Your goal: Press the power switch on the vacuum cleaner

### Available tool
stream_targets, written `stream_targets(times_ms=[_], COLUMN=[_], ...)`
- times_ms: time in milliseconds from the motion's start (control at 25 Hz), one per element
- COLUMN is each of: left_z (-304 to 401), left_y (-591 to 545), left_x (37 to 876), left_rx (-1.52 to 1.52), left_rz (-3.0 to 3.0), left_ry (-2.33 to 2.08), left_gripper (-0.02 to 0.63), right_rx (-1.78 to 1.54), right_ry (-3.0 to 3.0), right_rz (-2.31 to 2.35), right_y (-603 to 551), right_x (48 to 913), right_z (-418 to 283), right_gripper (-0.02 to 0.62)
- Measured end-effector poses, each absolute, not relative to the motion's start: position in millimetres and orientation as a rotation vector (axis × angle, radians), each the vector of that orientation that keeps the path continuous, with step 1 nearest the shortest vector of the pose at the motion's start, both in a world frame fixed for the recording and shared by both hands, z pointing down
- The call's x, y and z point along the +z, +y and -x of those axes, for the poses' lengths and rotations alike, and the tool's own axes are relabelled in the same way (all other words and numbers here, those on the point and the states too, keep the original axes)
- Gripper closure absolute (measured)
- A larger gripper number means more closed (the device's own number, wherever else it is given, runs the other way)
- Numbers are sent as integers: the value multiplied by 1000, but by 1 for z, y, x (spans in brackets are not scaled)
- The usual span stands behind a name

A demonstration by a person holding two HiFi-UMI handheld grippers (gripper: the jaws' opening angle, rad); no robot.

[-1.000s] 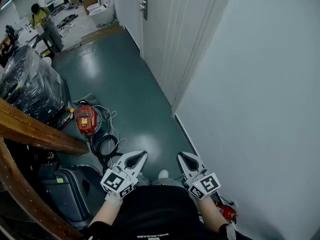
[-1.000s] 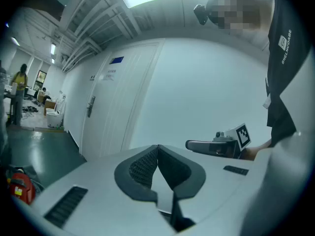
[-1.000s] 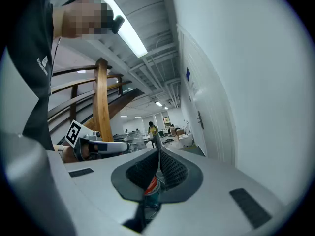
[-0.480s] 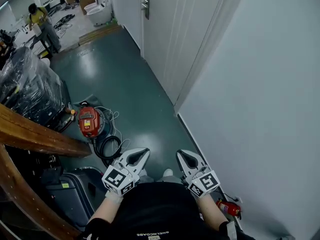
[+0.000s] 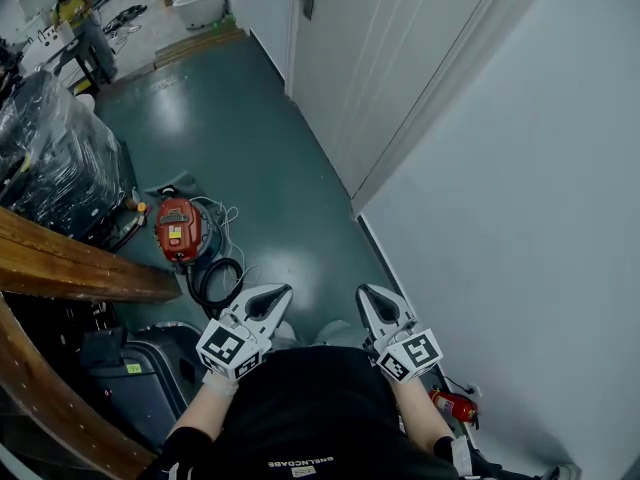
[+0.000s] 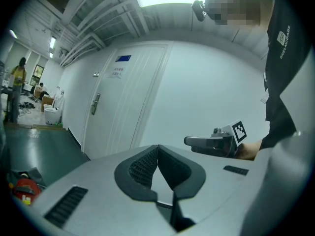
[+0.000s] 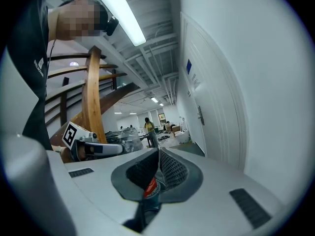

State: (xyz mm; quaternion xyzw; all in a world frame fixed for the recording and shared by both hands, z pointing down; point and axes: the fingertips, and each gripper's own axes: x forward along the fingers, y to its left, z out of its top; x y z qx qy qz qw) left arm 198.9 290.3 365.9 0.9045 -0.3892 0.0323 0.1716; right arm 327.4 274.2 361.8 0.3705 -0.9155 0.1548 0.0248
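The person stood on the dark green floor (image 5: 260,138) of a corridor, holding both tools low in front of the body. The left hand-held gripper (image 5: 278,294) had its jaws pressed together, the ribbed black pads meeting at the tips with nothing between them, as the left gripper view showed. The right hand-held gripper (image 5: 368,296) was likewise closed, tips touching and clamped on nothing. In the right gripper view a scrap of red showed through the opening behind its tips, too small to tell what it was. The two grippers were level and side by side, apart from each other.

The red canister vacuum cleaner (image 5: 178,230) sat on the floor ahead and to the left, well apart from both grippers. Its coiled black hose (image 5: 210,283) lay on the floor between the vacuum and the left gripper. The vacuum stood just beside a heavy wooden beam (image 5: 70,263), with a bulky pile wrapped in black plastic film (image 5: 55,163) beyond it.

A white panelled door (image 5: 370,58) lined the right of the corridor. A small red fire extinguisher (image 5: 455,405) lay by the wall near the person's right side. A person in a yellow top (image 5: 75,18) stood far down the room.
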Motion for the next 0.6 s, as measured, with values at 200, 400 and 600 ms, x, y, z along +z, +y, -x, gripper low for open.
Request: stream_targets(times_ms=[200, 400, 600], left_z=[-183, -178, -178], left_y=[274, 231, 168], left_x=[379, 390, 391], left_rx=[95, 103, 97], left_rz=[-2547, -2508, -2461], left_ry=[-1130, -1160, -1222], left_gripper=[591, 592, 591], right_rx=[478, 508, 483], right_ry=[-2835, -2848, -2843], right_rz=[-1132, -1068, -956], right_y=[254, 204, 132], right_x=[374, 384, 392], right_z=[-312, -300, -291], right_gripper=[568, 568, 568])
